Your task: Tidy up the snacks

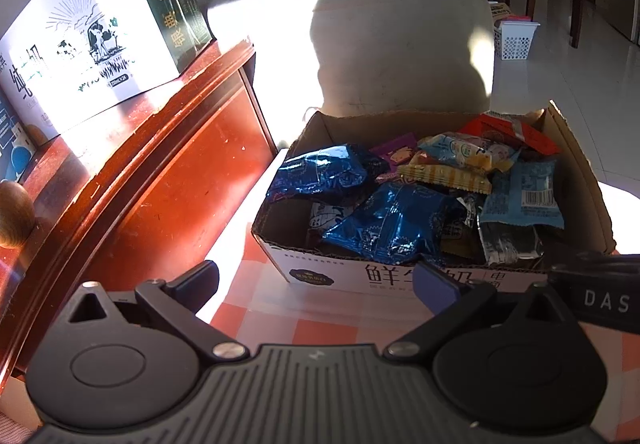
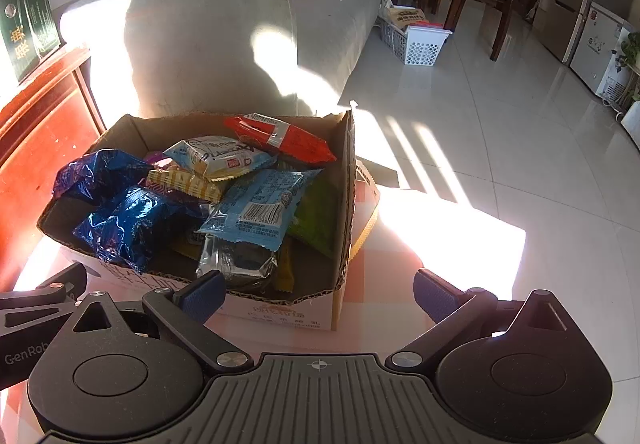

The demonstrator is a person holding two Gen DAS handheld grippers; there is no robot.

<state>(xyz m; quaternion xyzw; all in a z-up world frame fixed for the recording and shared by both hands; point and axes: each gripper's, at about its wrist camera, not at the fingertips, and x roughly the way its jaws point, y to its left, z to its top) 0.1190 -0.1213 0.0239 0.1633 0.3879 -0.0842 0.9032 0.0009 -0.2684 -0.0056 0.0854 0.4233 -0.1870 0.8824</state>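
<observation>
Both grippers hover side by side at the near edge of the cardboard box (image 2: 344,203), and nothing is in either one. The left gripper (image 1: 316,282) has its jaws spread wide, blue pads facing across the gap; the right gripper (image 2: 318,294) too, jaws wide apart over the checked cloth (image 2: 380,308) on the bench. The box sits on that cloth, open-topped and heaped with snack packets: two crinkled dark blue packets (image 2: 128,224) on the left side, a pale blue packet (image 2: 260,203) with its barcode up near the middle, a yellow striped one (image 2: 188,183) behind it, and a red packet (image 2: 280,137) lying along the far wall. A grey sofa (image 2: 208,35) stands just behind the box, a red-brown wooden cabinet (image 1: 160,171) beside it on the left, carrying a milk carton case (image 1: 92,23).
</observation>
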